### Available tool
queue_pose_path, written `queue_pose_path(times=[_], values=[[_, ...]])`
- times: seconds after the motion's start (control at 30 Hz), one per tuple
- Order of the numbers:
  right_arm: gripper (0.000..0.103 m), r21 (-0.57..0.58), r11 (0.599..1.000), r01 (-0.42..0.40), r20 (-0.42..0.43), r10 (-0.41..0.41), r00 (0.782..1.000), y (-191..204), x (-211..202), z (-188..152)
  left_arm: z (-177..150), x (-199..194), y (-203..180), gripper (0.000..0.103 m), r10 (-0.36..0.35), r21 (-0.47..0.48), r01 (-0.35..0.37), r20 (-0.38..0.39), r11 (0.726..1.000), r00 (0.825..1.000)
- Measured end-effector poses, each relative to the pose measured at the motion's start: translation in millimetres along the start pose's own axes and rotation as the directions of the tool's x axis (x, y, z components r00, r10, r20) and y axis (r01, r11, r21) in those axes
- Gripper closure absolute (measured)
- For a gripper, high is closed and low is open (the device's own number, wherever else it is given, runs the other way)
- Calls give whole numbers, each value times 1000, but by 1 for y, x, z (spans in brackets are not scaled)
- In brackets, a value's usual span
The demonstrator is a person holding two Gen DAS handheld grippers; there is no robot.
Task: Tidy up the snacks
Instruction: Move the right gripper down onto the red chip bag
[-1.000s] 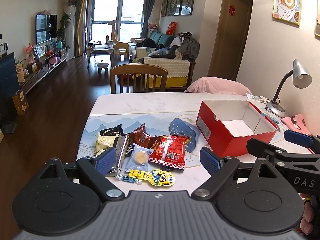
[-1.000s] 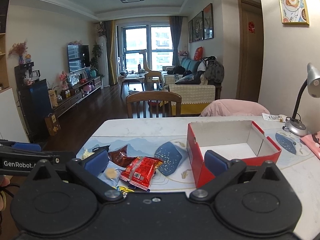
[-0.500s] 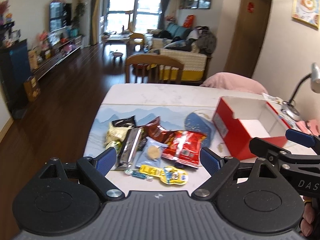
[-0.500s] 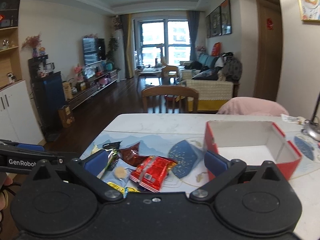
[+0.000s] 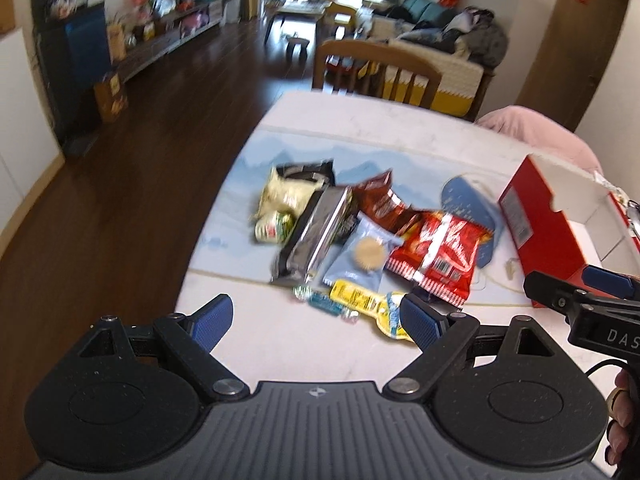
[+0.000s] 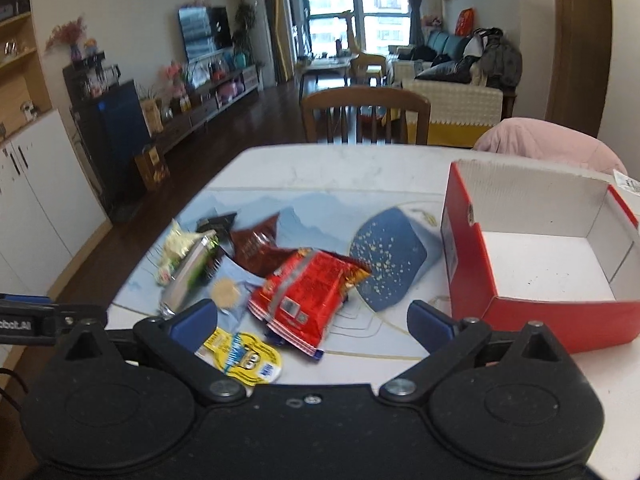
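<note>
A pile of snack packets lies on the white table point(image 5: 360, 128): a red packet point(image 5: 436, 254) point(image 6: 308, 292), a dark brown one point(image 5: 380, 200) point(image 6: 256, 250), a silver bar point(image 5: 316, 236), a light blue biscuit pack point(image 5: 360, 254), a yellow cartoon pack point(image 5: 372, 304) point(image 6: 244, 354) and pale yellow bags point(image 5: 286, 194). An open, empty red box point(image 5: 560, 220) point(image 6: 540, 256) stands to their right. My left gripper point(image 5: 316, 322) is open above the table's near edge, short of the pile. My right gripper point(image 6: 312, 322) is open, just before the red packet.
A blue speckled mat patch point(image 6: 386, 264) lies between the snacks and the box. A wooden chair point(image 6: 364, 116) stands at the table's far side. A pink cushion point(image 6: 552, 148) is behind the box. The table's left edge drops to a dark wood floor point(image 5: 120, 200).
Both grippers have risen and tilted down toward the snack pile, moving closer to it. Both stay open and nothing on the table has moved.
</note>
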State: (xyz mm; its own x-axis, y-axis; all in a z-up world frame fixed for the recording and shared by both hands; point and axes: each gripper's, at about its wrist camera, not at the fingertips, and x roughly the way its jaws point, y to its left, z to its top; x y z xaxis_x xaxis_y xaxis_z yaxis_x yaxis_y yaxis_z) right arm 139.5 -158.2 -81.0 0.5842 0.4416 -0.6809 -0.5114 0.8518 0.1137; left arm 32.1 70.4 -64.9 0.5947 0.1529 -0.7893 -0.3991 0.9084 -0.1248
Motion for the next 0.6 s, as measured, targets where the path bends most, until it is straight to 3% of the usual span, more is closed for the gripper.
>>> queue_pose_path(times=[0.2, 0.6], values=[[4, -52, 999, -8, -34, 7, 999, -5, 30, 2, 0, 24, -4, 12, 18, -31, -20, -41, 999, 999], [9, -60, 998, -7, -130, -1, 991, -15, 92, 10, 18, 58, 3, 12, 40, -42, -41, -30, 998, 999]])
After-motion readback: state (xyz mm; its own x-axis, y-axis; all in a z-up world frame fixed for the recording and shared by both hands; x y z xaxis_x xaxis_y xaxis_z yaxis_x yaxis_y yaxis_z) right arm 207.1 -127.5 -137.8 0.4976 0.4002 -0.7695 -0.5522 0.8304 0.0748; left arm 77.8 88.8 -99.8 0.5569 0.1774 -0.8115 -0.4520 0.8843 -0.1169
